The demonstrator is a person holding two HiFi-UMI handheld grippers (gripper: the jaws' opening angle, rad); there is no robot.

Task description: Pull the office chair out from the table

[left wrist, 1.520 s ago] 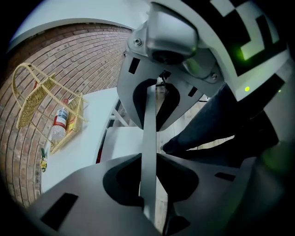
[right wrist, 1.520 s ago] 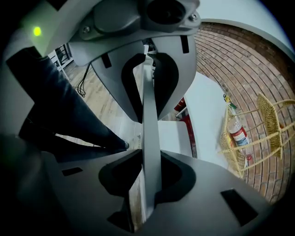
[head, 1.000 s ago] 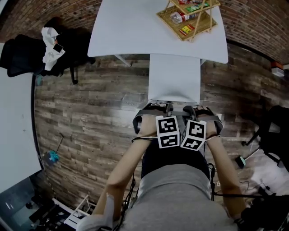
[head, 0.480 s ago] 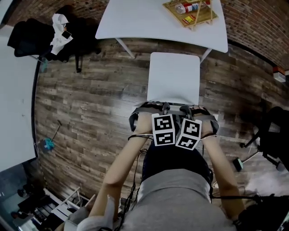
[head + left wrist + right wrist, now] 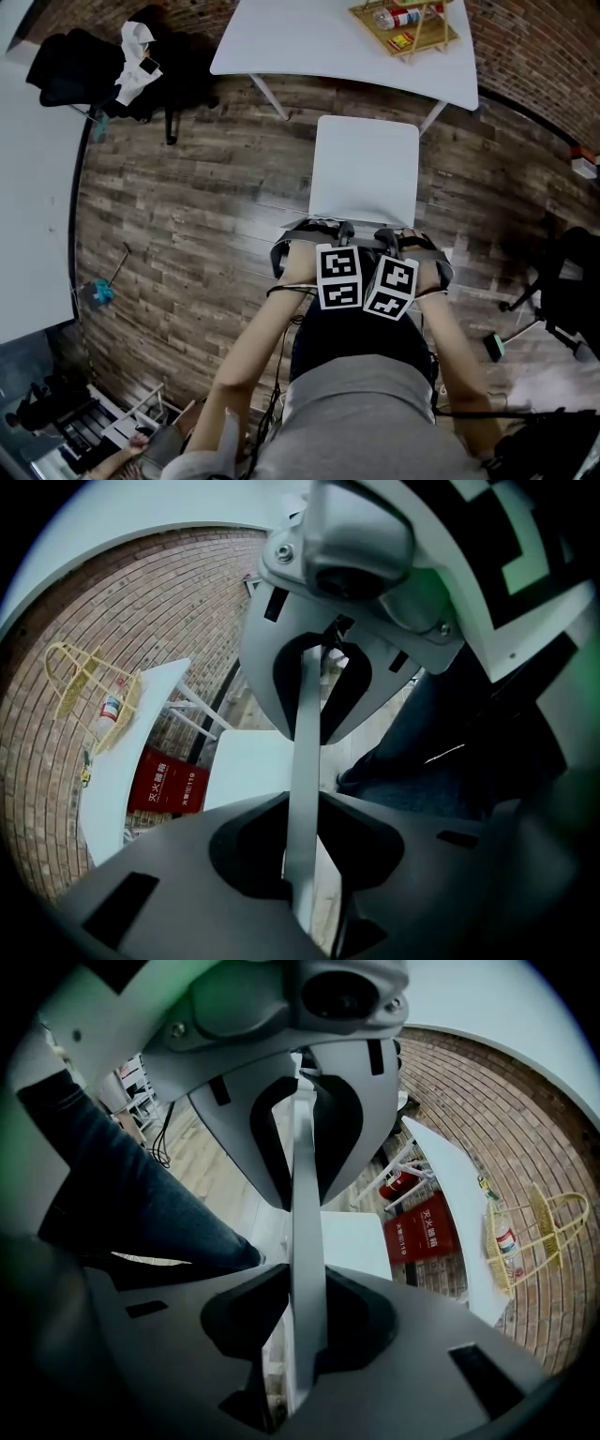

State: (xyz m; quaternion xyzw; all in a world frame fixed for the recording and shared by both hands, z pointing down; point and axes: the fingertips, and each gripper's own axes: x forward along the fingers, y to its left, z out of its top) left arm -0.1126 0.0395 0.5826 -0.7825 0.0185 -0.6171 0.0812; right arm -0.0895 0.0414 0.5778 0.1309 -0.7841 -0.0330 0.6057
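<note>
Left gripper [image 5: 336,232] and right gripper [image 5: 389,236] each clamp fingers on the backrest [image 5: 305,1269] of the office chair [image 5: 366,169], near the table [image 5: 309,42].

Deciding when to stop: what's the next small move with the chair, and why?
Probably release: the left gripper and right gripper clamp the chair by its back, and it already sits clear of the table, floor showing between.

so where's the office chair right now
Head view, centre: the office chair stands on the wood floor just below the white table, backrest clamped by left gripper and right gripper.
</note>
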